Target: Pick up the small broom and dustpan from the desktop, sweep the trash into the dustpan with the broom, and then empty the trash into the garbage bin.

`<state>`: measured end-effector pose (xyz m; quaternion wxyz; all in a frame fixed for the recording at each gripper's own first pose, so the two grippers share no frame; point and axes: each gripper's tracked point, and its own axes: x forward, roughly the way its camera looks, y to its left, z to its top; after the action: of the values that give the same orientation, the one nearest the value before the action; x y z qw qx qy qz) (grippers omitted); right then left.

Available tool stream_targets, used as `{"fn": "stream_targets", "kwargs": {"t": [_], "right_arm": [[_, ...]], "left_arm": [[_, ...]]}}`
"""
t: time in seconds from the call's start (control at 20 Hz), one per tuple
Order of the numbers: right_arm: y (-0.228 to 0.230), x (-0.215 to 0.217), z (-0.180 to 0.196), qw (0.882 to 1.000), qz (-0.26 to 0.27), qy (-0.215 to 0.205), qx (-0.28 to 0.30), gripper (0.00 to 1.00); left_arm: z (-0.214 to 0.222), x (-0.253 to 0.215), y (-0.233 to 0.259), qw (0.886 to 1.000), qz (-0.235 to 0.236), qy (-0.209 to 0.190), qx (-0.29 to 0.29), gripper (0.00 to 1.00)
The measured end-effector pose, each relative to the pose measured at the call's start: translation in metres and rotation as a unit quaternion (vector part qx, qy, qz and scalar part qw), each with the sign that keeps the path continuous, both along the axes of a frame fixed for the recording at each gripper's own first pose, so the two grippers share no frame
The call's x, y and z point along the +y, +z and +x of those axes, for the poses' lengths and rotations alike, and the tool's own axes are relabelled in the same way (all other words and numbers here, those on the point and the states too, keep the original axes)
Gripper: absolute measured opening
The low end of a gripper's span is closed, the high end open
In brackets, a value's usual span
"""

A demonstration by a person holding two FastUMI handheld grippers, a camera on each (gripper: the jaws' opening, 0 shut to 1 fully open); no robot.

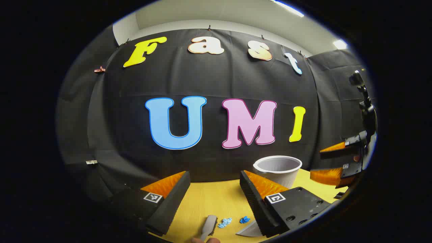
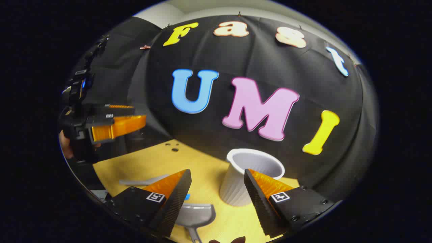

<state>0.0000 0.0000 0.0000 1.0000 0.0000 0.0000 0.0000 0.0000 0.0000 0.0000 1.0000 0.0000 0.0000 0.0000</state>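
Left gripper view shows blue trash (image 1: 225,222) on the surface (image 1: 216,195); right gripper view shows the dustpan (image 2: 196,214) near the bin (image 2: 251,179); both jaws apart, empty.

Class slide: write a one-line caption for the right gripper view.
Open right gripper hovers above the grey dustpan beside the white bin on the yellow desktop.

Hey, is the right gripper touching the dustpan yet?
Apart. In the right gripper view, the right gripper is open above the desk, and the dustpan lies flat below between its fingers, neither finger on it.
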Motion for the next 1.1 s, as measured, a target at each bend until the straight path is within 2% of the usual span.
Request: {"fn": "stream_targets", "kwargs": {"t": [0.2, 0.5, 0.65, 0.75, 0.9, 1.1], "right_arm": [[-0.045, 0.004, -0.010, 0.997, 0.024, 0.033, 0.062, 0.97], [-0.095, 0.019, -0.021, 0.989, 0.009, 0.065, 0.136, 0.98], [-0.133, 0.027, -0.028, 0.976, 0.000, 0.080, 0.201, 0.98], [-0.157, 0.037, -0.033, 0.966, 0.014, 0.095, 0.242, 0.97], [-0.202, 0.043, -0.035, 0.949, 0.034, 0.097, 0.299, 0.96], [-0.244, 0.047, -0.025, 0.929, 0.035, 0.099, 0.355, 0.97]], "left_arm": [[-0.001, 0.002, -0.002, 1.000, 0.005, 0.002, 0.002, 0.95], [-0.003, 0.000, -0.008, 1.000, 0.006, -0.003, 0.012, 0.95], [-0.002, -0.005, -0.012, 1.000, 0.009, -0.007, 0.017, 0.95], [-0.002, -0.007, -0.015, 1.000, 0.011, -0.009, 0.021, 0.95], [-0.007, -0.008, -0.019, 0.999, 0.022, -0.009, 0.025, 0.95], [-0.009, -0.005, -0.025, 0.999, 0.021, -0.006, 0.031, 0.95]]}}
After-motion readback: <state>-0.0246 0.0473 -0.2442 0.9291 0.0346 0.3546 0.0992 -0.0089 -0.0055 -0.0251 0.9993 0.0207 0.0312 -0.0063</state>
